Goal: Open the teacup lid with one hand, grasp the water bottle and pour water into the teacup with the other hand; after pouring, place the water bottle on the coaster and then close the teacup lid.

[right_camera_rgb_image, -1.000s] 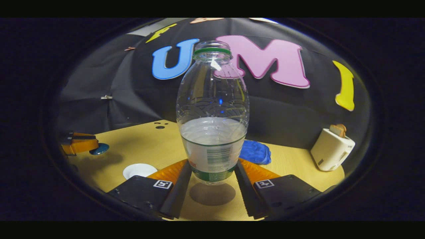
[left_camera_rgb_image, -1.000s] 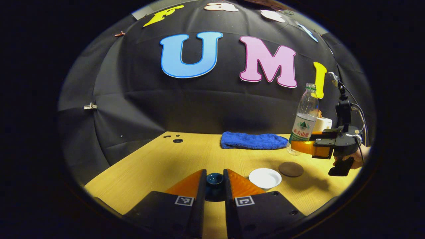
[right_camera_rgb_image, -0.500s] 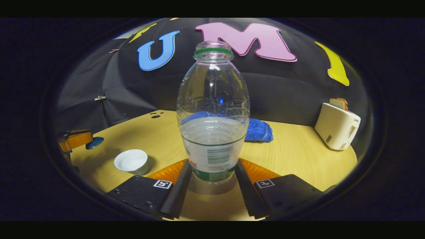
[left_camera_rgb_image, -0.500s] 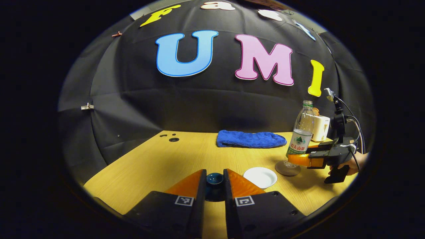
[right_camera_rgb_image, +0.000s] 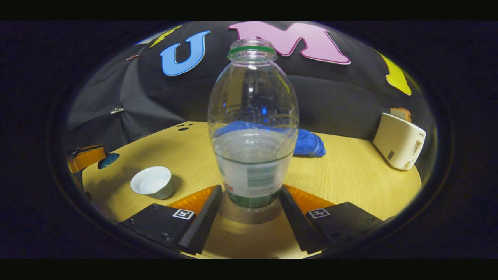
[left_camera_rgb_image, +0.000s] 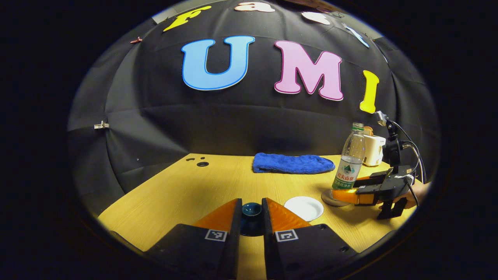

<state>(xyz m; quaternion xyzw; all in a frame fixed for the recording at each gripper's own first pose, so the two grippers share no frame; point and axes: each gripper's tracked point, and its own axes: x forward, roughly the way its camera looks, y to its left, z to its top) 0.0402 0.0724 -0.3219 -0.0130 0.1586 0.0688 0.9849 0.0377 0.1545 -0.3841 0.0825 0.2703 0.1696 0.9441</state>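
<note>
My left gripper (left_camera_rgb_image: 251, 201) is shut on the dark blue teacup lid (left_camera_rgb_image: 251, 210), held above the table. The white teacup (left_camera_rgb_image: 304, 207) stands uncovered just to its right, and it appears again as the teacup (right_camera_rgb_image: 151, 182) at the lower left of the right gripper view. The clear water bottle (right_camera_rgb_image: 253, 128), partly filled and uncapped, stands upright on the brown coaster (right_camera_rgb_image: 249, 214). My right gripper (right_camera_rgb_image: 251, 188) has its fingers spread slightly off the bottle's sides. From the left gripper view the bottle (left_camera_rgb_image: 349, 163) rests on the coaster (left_camera_rgb_image: 330, 197) with the right gripper (left_camera_rgb_image: 344, 193) at its base.
A blue towel (left_camera_rgb_image: 292, 163) lies at the back of the wooden table (left_camera_rgb_image: 186, 190). A white toaster (right_camera_rgb_image: 400, 140) stands at the right rear. A hand (left_camera_rgb_image: 408, 196) holds the right gripper near the table's right edge.
The bottle came down from the air onto the coaster. The right gripper's fingers have widened away from it. The left gripper has kept still with the lid.
</note>
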